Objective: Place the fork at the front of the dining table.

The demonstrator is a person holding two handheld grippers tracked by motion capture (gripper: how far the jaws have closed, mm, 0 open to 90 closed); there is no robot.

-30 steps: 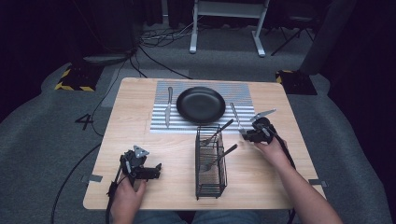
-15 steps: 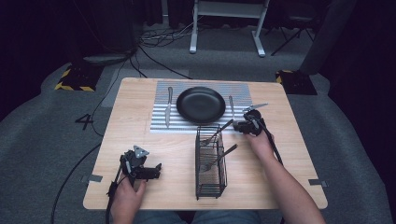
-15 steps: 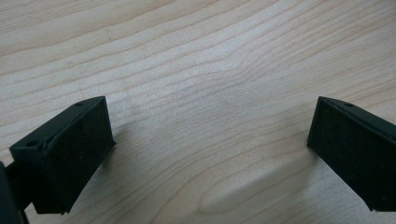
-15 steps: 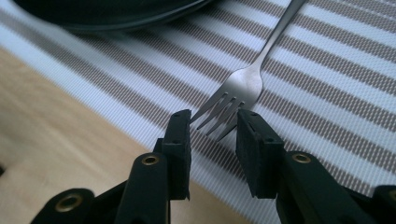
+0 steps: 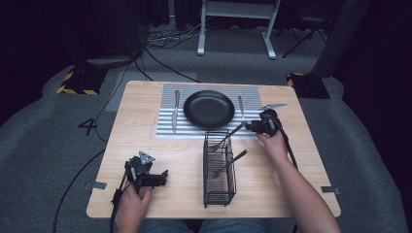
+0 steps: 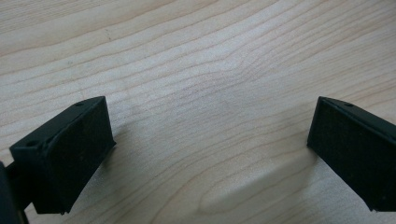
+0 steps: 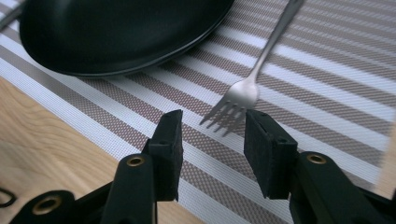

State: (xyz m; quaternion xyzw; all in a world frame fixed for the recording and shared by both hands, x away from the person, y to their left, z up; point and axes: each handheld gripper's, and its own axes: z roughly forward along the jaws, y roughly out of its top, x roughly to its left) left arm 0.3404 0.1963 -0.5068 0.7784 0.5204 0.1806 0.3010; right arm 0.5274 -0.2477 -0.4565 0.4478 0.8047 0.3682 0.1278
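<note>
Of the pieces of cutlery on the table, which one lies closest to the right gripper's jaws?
The fork on the striped placemat, right of the black plate: its tines lie just ahead of the right gripper, whose jaws have just been opening, nothing between them. The other pieces lie farther off.

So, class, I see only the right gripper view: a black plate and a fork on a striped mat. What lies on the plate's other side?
Observer: In the high view, a knife lies on the mat, left of the plate.
Operator: Is anything nearer the person than the mat?
Observer: A black wire basket stands on the table, with two utensils leaning in it, handles sticking out.
Operator: And the left gripper?
Observer: The left gripper rests on bare wood near the table's front edge, jaws wide open with nothing between them.
</note>
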